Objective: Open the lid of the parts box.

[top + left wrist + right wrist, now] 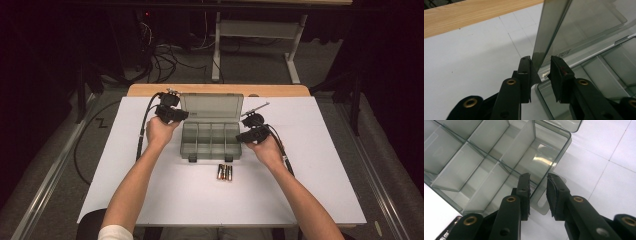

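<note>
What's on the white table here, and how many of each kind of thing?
Clear compartment box, lid open: 1
Batteries, side by side in front of the box: 3, as far as I can tell at this size
Hand-held grippers, left gripper and right gripper: 2
Total: 6

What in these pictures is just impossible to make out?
- Label on the batteries: too small in the high view; cut off by the corner in the right gripper view.
- Print on the lid: blurred in the left gripper view.
- Whether the left hand-held gripper presses the lid: unclear.
</note>
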Tool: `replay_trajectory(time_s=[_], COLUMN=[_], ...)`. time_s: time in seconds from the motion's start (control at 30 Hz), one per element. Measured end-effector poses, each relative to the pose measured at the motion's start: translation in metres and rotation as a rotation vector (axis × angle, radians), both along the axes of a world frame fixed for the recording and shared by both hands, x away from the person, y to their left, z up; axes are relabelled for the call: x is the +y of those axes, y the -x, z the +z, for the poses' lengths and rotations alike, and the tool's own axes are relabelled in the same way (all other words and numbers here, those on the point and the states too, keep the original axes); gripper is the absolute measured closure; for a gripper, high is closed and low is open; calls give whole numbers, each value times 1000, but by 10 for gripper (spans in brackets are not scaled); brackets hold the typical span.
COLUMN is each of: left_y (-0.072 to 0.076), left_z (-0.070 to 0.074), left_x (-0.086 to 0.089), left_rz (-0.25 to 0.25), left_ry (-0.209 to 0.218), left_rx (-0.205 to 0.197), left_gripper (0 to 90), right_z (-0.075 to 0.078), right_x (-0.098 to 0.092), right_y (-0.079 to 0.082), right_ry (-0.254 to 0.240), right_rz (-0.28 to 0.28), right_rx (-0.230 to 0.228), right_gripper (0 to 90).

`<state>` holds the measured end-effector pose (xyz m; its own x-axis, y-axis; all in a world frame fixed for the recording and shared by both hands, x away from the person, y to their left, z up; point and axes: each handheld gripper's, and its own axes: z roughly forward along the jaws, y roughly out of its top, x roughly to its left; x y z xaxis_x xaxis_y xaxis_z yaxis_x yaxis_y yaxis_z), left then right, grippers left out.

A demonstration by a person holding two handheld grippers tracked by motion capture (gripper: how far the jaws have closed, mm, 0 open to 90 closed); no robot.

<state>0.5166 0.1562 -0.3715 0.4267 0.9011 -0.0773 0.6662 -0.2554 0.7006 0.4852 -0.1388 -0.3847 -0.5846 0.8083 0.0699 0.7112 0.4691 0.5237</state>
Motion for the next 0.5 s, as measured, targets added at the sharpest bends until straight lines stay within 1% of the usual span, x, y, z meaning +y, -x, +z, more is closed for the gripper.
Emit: replay_trajectory(time_s=[0.27,0.3,0.4,0.47,0.5], left_y=[-5,-7,-8,-10,-11], left_z=[-5,-7,-9,-11,-13], left_x=[0,-1,-2,-2,-1], left_rz=[0,5,9,14,17], left_ry=[-11,-11,-15,-10,0], left_rx=[5,16,22,26,33], left_gripper=[719,720,723,726,727], right_z=[0,0,0,1,1], right_x=[1,2,2,2,2], right_y=[1,1,1,1,1], right_ry=[19,23,28,32,30], right_rz=[11,15,15,19,19], right_rx=[-12,-15,-15,-14,-10], right_gripper=[750,749,749,748,749])
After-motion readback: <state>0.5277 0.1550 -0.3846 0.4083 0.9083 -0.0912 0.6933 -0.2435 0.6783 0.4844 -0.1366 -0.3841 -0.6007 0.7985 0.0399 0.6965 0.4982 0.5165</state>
